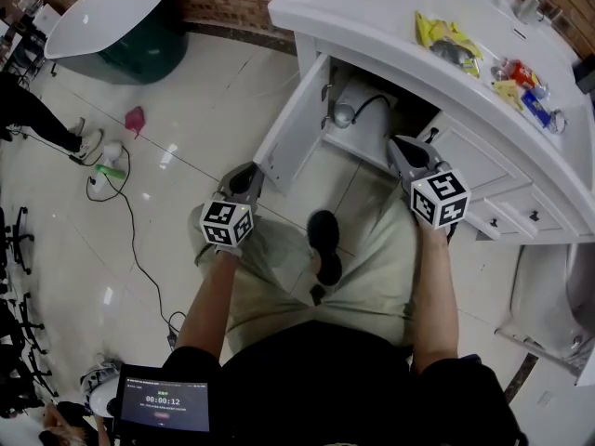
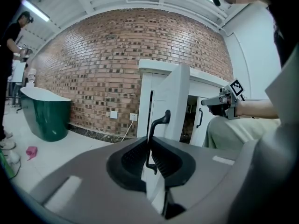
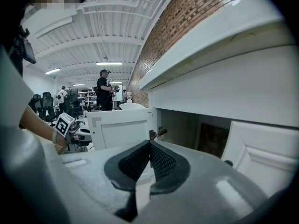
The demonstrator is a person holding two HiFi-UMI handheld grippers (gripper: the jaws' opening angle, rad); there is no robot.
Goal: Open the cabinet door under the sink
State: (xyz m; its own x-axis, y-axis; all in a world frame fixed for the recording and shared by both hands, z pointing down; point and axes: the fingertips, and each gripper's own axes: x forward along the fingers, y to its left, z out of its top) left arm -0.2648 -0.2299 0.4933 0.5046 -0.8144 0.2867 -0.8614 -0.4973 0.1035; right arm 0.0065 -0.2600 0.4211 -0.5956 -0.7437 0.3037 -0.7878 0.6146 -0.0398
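Note:
The white vanity (image 1: 372, 12) has its left cabinet door (image 1: 293, 124) swung wide out toward me. In the left gripper view, my left gripper (image 2: 149, 155) is shut on that door's curved black handle (image 2: 160, 121). In the head view, the left gripper (image 1: 253, 177) sits at the door's free edge. My right gripper (image 1: 400, 147) points into the open cabinet, and its jaws (image 3: 149, 148) are shut with nothing between them. The second door (image 3: 261, 148) stands ajar at its right. Pipework and a silver fitting (image 1: 342, 114) show inside.
Yellow packets (image 1: 446, 35) and small bottles (image 1: 525, 82) lie on the countertop. Drawers (image 1: 507, 216) flank the cabinet on the right. A green tub (image 1: 121, 26), a pink item (image 1: 135, 119) and a black cable (image 1: 125, 212) are on the tiled floor to the left. People stand in the background (image 3: 103, 90).

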